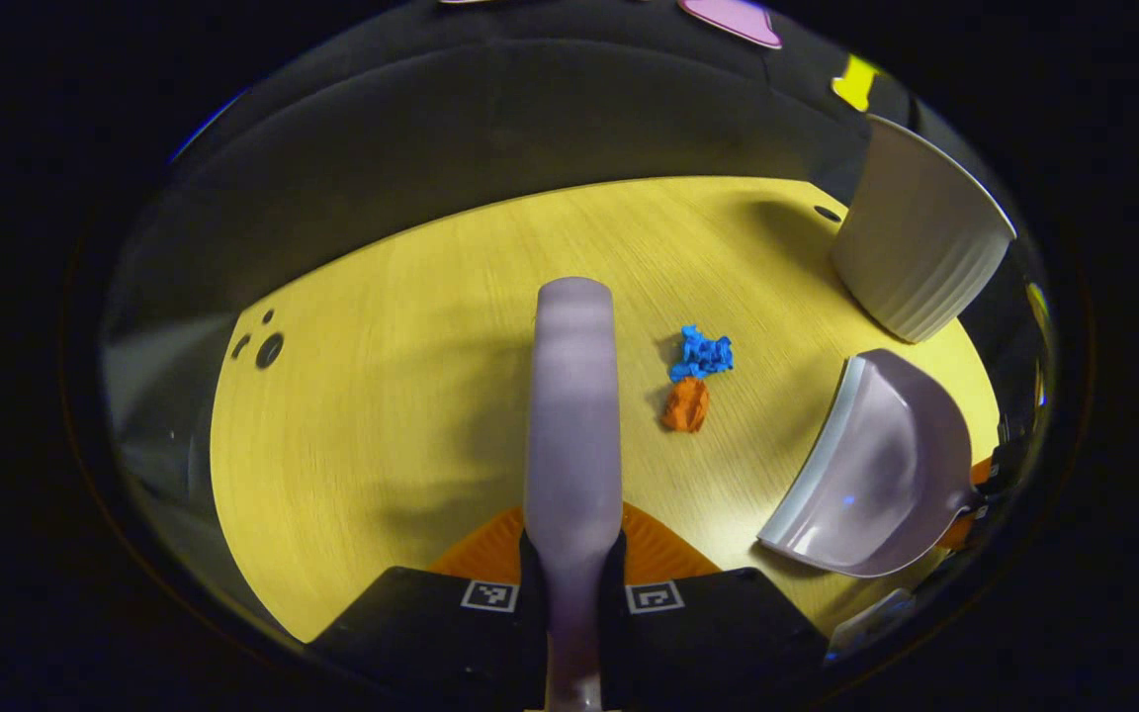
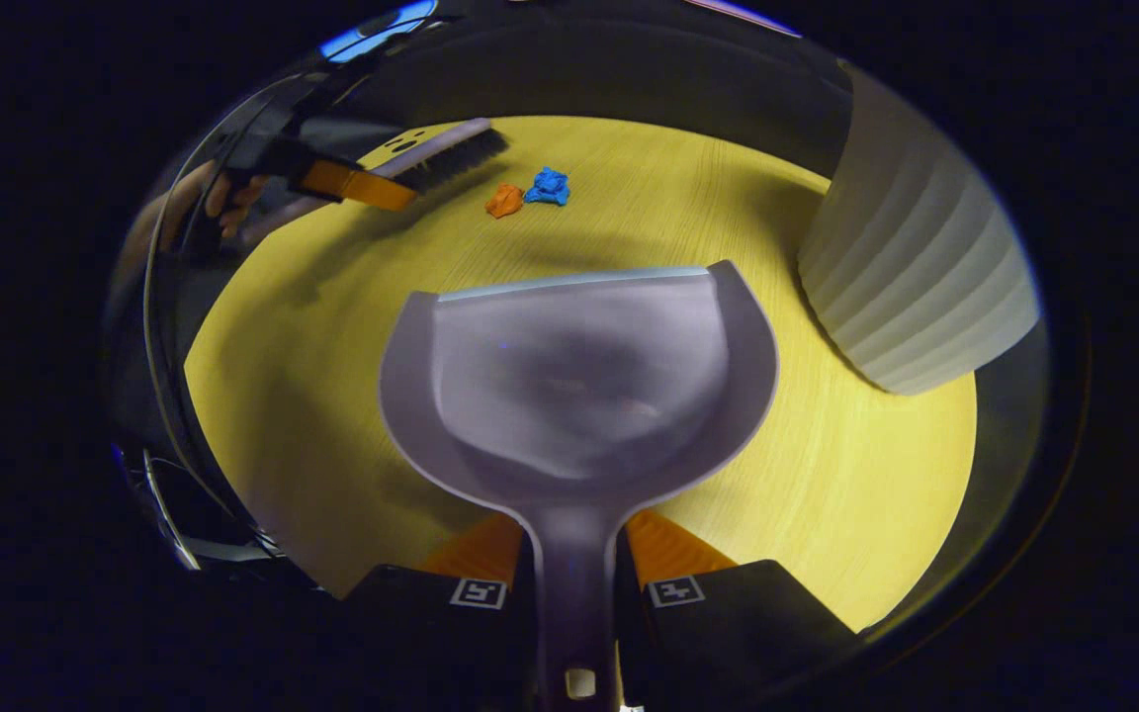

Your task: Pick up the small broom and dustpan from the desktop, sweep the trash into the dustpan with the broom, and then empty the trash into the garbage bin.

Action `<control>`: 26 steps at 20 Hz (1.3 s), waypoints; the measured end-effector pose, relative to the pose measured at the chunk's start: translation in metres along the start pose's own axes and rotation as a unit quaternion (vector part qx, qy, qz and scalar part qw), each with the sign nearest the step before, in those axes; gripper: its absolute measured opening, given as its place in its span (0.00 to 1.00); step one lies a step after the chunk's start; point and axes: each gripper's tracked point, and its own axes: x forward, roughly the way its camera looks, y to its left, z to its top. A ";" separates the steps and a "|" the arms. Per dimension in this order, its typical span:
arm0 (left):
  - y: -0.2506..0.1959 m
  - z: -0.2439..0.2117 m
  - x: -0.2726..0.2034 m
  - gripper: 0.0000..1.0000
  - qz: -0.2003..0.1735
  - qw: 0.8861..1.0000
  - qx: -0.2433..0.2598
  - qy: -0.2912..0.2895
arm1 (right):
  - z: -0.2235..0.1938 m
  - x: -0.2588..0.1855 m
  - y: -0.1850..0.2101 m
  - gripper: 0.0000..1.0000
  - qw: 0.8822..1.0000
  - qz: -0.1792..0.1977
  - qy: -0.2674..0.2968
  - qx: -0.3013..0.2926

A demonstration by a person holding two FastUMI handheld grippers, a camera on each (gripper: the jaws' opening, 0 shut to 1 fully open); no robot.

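Both tools are picked up: the left gripper [image 1: 571, 569] clamps the broom [image 1: 572, 396], the right gripper [image 2: 574, 583] clamps the dustpan [image 2: 579, 386] handle. Sweeping comes next (probably): the blue scrap [image 1: 701, 354] and orange scrap [image 1: 686, 405] lie on the bench [image 1: 382, 396], between broom and pan, bin [image 1: 916, 247] beyond.

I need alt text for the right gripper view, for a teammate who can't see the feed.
The right tongs grip the handle of a dustpan, whose empty scoop faces forward over a wooden desktop. Beyond its front edge lie an orange scrap and a blue scrap; the broom is held at far left, and a ribbed white bin stands to the right.
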 end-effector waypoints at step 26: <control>-0.199 -0.038 -0.021 0.25 -0.273 0.939 0.200 0.059 | -0.023 0.002 -0.014 0.37 0.998 -0.005 0.002 -0.058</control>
